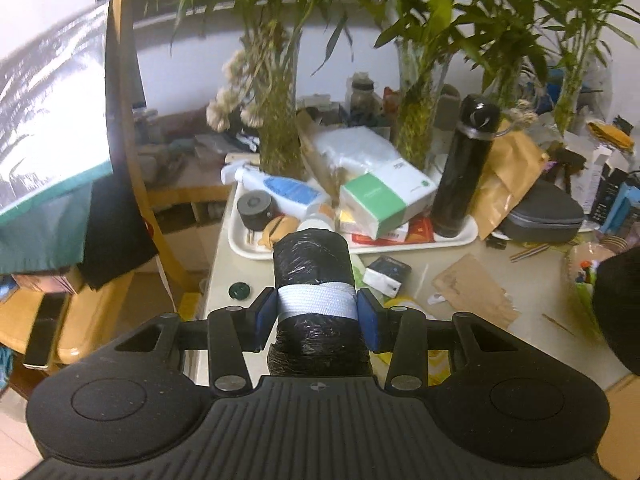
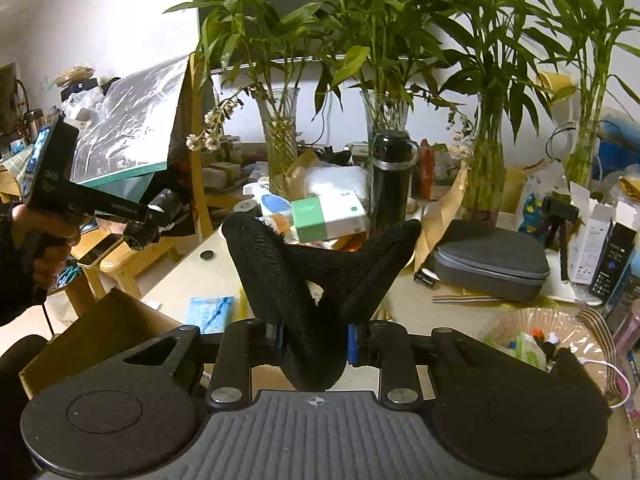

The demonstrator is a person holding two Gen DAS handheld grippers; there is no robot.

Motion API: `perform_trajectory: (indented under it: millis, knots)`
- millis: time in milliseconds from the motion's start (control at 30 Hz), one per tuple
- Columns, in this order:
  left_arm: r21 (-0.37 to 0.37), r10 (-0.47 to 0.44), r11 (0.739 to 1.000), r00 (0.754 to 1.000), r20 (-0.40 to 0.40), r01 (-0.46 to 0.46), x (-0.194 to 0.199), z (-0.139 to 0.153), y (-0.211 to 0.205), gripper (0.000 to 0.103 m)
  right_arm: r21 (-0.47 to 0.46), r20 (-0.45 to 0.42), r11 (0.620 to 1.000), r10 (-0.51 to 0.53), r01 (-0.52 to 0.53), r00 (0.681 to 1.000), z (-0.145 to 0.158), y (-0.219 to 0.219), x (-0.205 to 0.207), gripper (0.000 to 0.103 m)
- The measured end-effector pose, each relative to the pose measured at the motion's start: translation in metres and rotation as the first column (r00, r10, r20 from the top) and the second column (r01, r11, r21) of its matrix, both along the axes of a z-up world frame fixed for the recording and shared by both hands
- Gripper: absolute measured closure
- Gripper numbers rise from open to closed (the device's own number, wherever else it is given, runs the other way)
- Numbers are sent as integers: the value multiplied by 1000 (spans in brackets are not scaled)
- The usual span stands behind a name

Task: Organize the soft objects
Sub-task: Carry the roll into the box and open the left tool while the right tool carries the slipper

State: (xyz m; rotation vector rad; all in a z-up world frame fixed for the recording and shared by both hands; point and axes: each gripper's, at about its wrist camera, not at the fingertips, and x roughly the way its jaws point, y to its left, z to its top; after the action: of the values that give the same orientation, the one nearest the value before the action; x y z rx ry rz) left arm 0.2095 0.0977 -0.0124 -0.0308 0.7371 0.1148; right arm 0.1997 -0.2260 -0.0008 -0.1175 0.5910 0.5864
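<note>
In the left wrist view my left gripper [image 1: 317, 312] is shut on a black plastic-wrapped roll [image 1: 312, 268] with a pale blue band, its blue pads pressing both sides. The roll hangs in the air over the table's near left corner. In the right wrist view my right gripper [image 2: 315, 338] is shut on a black knitted fabric piece [image 2: 304, 276] that folds upward in a V shape. At the left of that view a hand carries the left gripper [image 2: 160, 216] with the roll, high above a wooden chair [image 2: 116, 256].
The table holds a white tray [image 1: 252, 250] with a tissue pack [image 1: 380, 200], bottles and a black flask [image 1: 464, 168]. Glass vases of bamboo [image 2: 282, 136] stand behind. A grey case [image 2: 492, 264], a cardboard box [image 2: 100, 332] and a basket [image 2: 536, 332] lie nearby.
</note>
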Motion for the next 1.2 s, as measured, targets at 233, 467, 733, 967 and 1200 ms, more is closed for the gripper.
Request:
perform_trajectory:
  millis: [233, 467, 733, 967, 1200]
  knots:
    - [7, -33, 999, 999, 22, 33, -29, 22, -18, 61, 6, 9, 1000, 7, -7, 1000, 8, -1, -13, 73]
    - [12, -75, 997, 997, 32, 75, -54, 38, -35, 61, 11, 15, 1000, 24, -24, 1000, 14, -3, -31, 73]
    - [0, -113, 994, 993, 25, 113, -83, 49, -50, 61, 25, 16, 999, 34, -34, 999, 19, -5, -49, 73]
    - [-21, -155, 988, 988, 9, 155, -105, 48, -60, 61, 33, 0, 999, 37, -37, 999, 19, -7, -62, 73]
    - [-63, -190, 980, 981, -47, 187, -117, 33, -64, 61, 31, -39, 999, 43, -42, 998, 11, -6, -74, 73]
